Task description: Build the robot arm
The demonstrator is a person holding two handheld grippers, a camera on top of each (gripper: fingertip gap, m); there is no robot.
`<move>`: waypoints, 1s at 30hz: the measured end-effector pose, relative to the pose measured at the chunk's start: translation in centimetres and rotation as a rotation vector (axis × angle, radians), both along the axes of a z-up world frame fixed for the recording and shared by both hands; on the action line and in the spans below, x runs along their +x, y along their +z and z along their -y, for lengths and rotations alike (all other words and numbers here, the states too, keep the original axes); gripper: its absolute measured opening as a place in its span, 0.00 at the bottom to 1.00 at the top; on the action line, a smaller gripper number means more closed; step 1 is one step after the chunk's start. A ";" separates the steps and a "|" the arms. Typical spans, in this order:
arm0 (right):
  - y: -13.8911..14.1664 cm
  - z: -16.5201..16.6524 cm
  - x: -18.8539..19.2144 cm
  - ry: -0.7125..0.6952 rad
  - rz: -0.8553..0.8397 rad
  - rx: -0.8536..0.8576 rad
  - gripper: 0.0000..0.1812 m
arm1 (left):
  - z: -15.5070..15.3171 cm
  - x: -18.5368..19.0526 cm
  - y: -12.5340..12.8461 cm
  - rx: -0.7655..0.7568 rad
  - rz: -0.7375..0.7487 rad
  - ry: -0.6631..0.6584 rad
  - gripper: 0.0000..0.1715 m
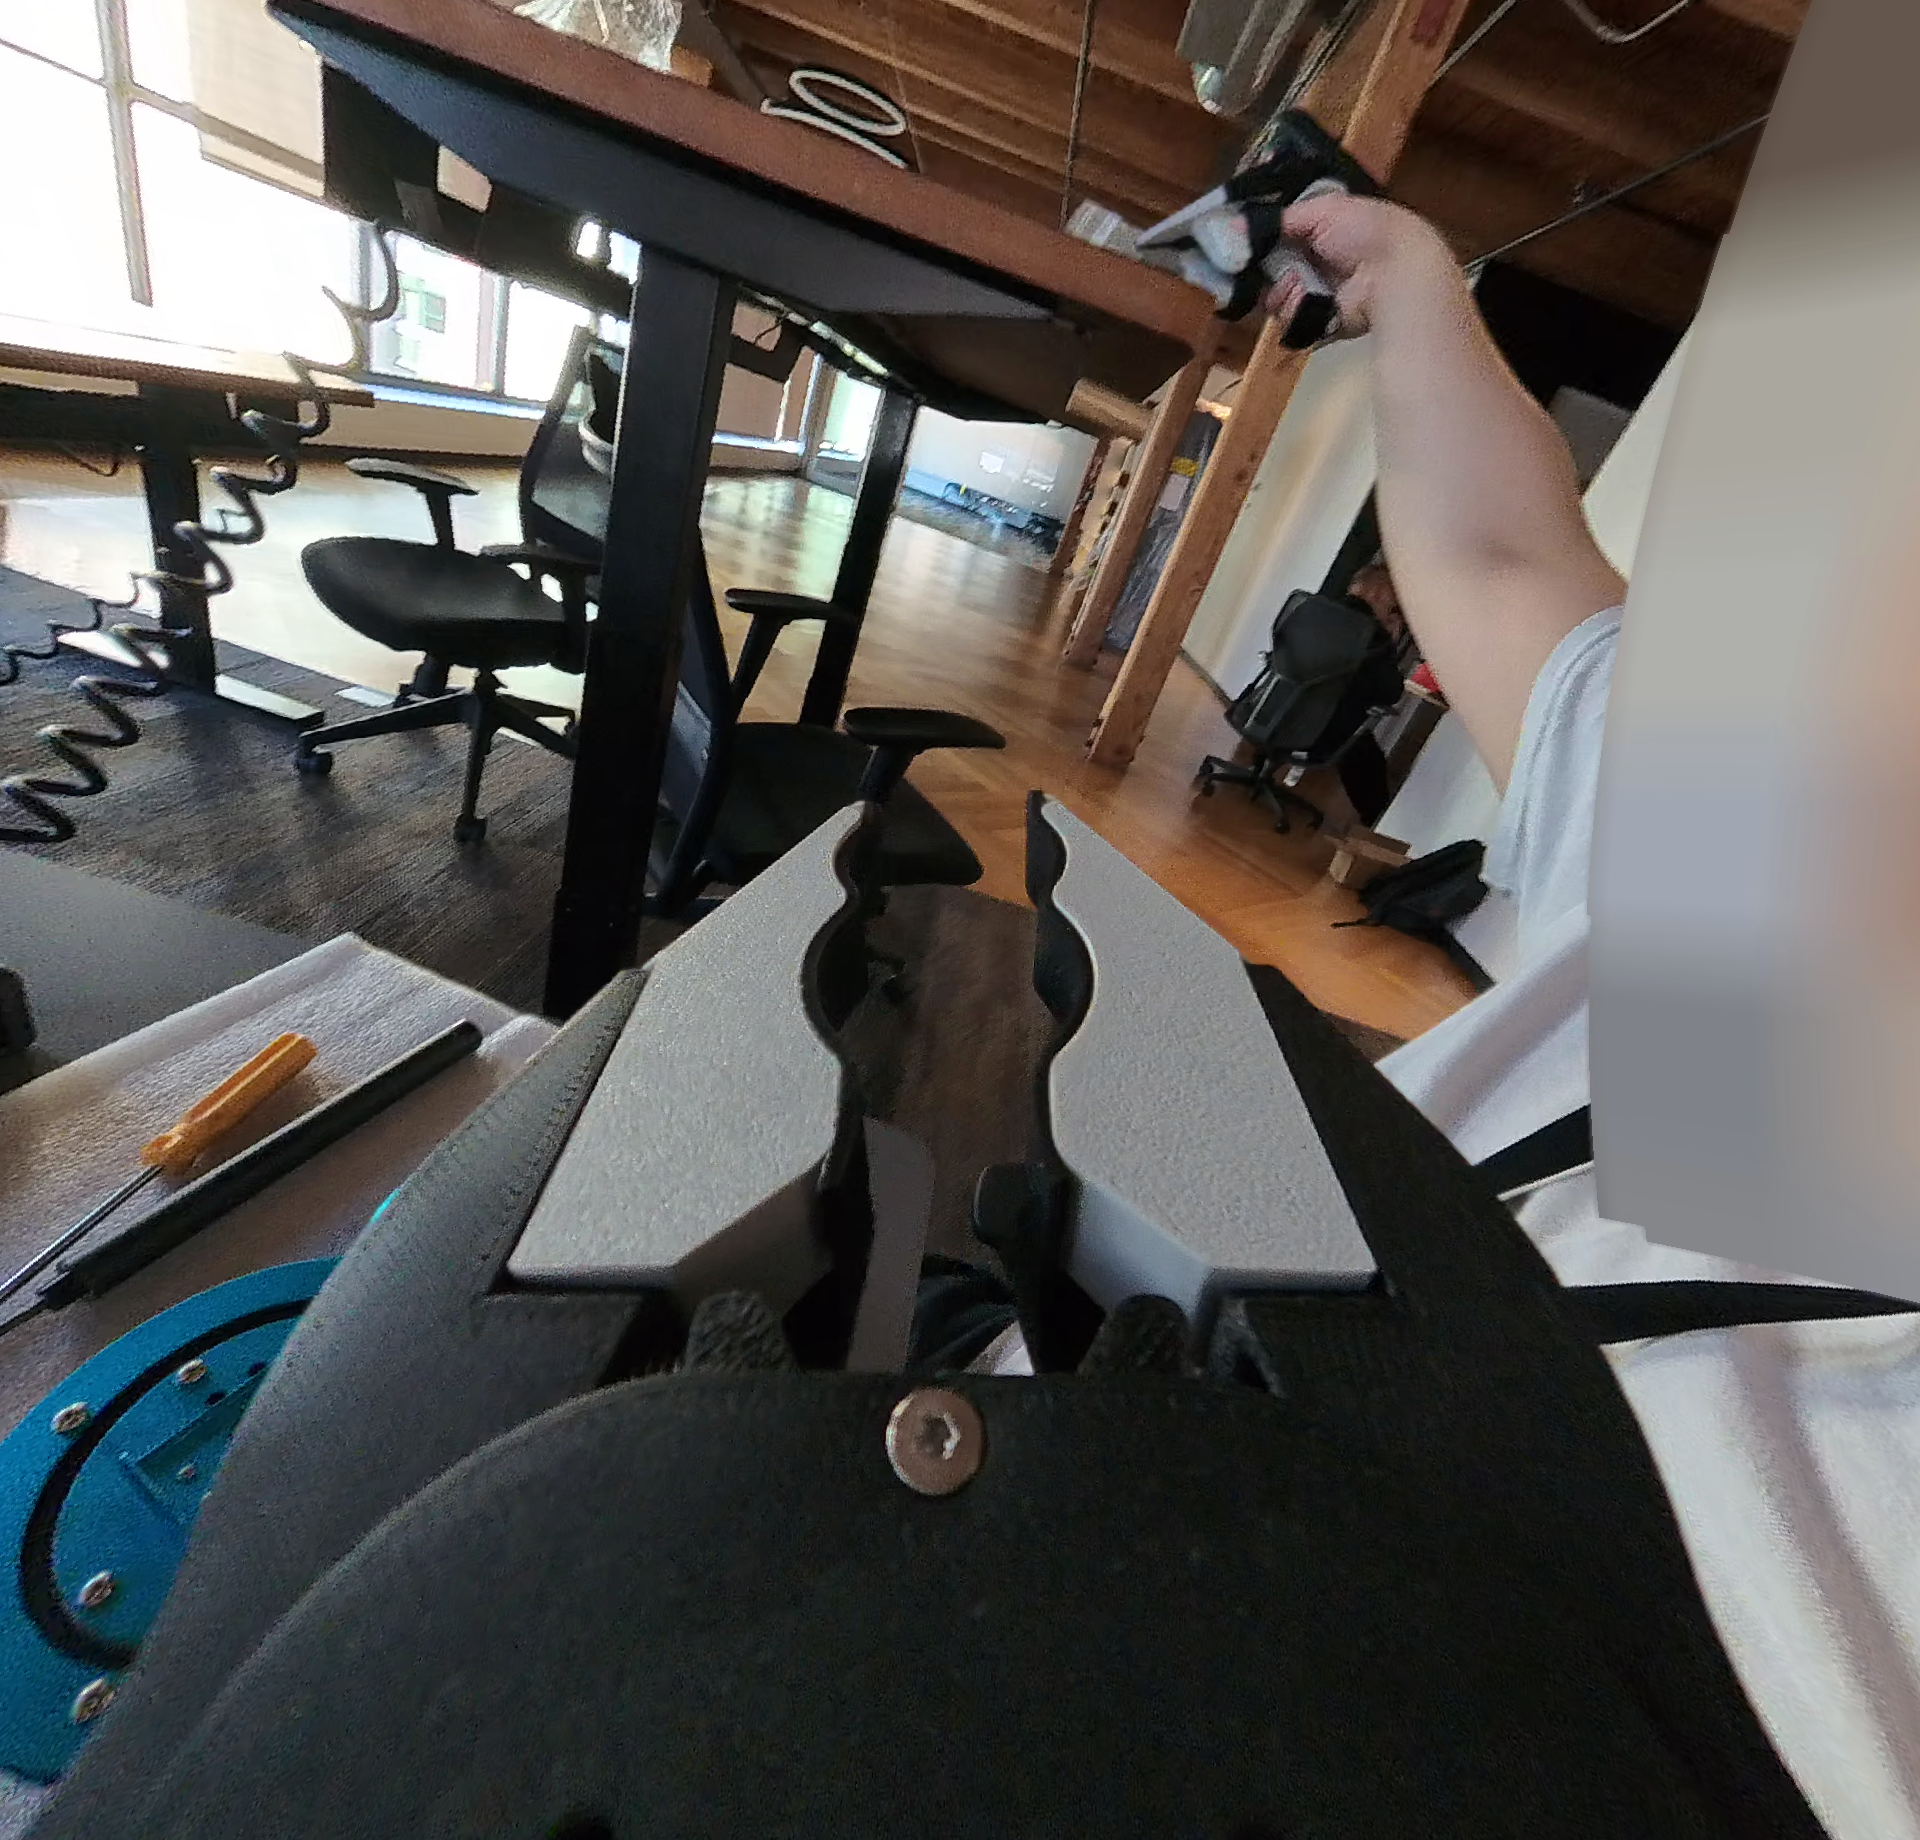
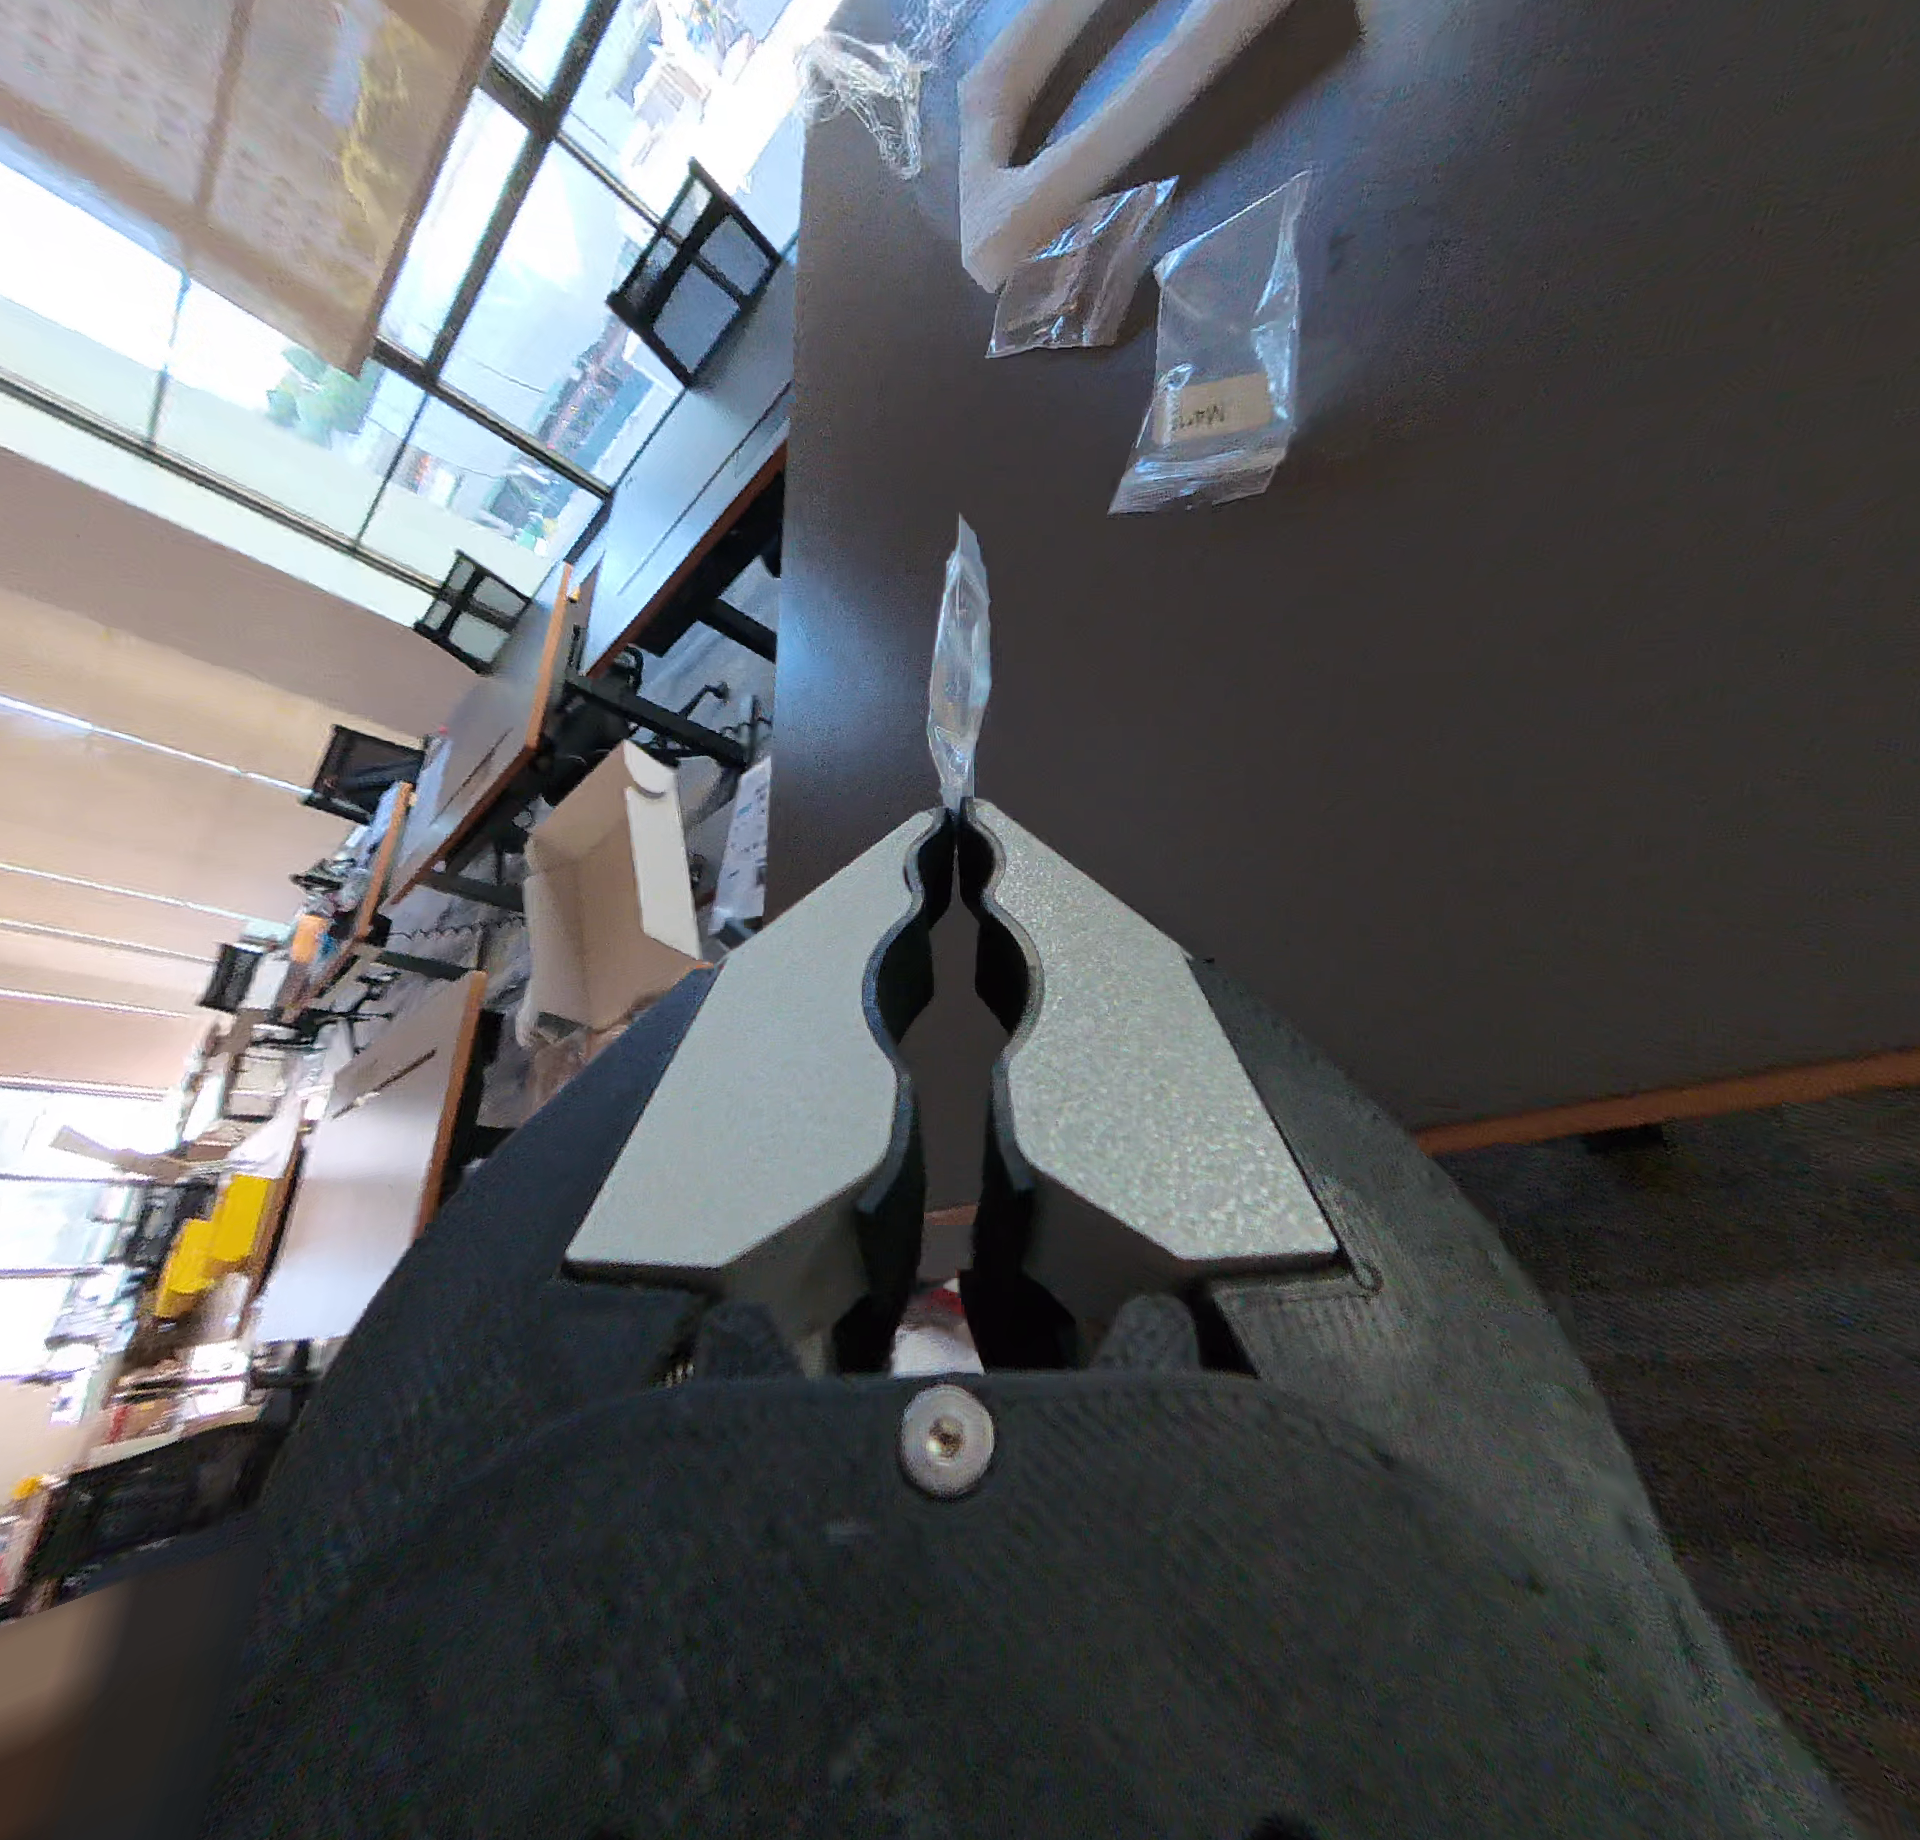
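Left wrist view: left gripper (image 1: 951, 834) fills the lower centre, its 2 grey fingers (image 1: 727, 1063) standing well apart with nothing between them, only floor and a chair seat behind the gap. Lower left of the frame: orange-handled screwdriver (image 1: 231, 1099) lying on a white cloth (image 1: 312, 990), a black rod (image 1: 270, 1156) just beside it, nearly parallel. Bottom left corner: a blue round metal part (image 1: 94, 1458) with small screws, partly hidden by the gripper body. Upper middle: a dark-framed desk (image 1: 665, 190) seen from below, black office chair (image 1: 447, 595) beyond it at centre left. Upper right: the person's hand (image 1: 1351, 263) raised at the desk edge, holding the right gripper (image 1: 1226, 232) up at tabletop level; too small here to read its fingers. Blurred patch at far right.

Right wrist view: right gripper (image 2: 961, 814) in the lower centre, tips pinched together on the corner of a small clear plastic bag (image 2: 961, 647), which sticks up edge-on from the tips, above the grey tabletop (image 2: 1507, 751). Upper right of the frame: 2 more clear bags lying flat on the table, 1 with a white label (image 2: 1216, 367), 1 smaller (image 2: 1081, 273), near each other. White foam frame (image 2: 1132, 76) just above them, touching the smaller bag's edge. Crumpled clear wrap (image 2: 868, 86) at top centre. Windows (image 2: 312, 263) fill the left.
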State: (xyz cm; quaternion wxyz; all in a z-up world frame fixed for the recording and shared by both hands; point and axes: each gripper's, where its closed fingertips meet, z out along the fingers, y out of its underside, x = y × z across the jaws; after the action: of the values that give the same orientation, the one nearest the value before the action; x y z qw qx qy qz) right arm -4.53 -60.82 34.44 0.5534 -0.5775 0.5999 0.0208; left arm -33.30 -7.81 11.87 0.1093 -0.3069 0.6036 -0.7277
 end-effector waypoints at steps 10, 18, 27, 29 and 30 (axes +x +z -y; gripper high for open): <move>-2.0 1.6 0.9 0.059 -0.089 -0.048 0.04 | 1.5 1.4 -1.2 0.057 -0.057 -0.012 0.17; 2.4 5.9 2.7 -0.188 0.241 -0.368 0.26 | 1.2 1.4 -1.3 0.091 -0.042 0.023 0.18; 7.3 -14.4 -7.0 -0.205 1.383 -0.791 0.23 | -9.0 3.9 -4.3 0.475 0.217 0.688 0.20; 2.0 -22.4 -9.3 0.058 1.421 -0.704 0.24 | -9.6 4.0 -6.4 0.563 0.146 0.701 0.22; -1.1 -26.3 -10.6 0.188 1.423 -0.648 0.23 | -9.8 4.1 -7.5 0.599 0.108 0.700 0.24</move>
State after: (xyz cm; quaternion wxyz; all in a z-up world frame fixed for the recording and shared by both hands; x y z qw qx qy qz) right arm -15.09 -34.51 33.38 0.6044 -0.6329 0.0265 -0.4832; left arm -29.25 2.03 4.41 0.4634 -0.4087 0.6408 -0.4556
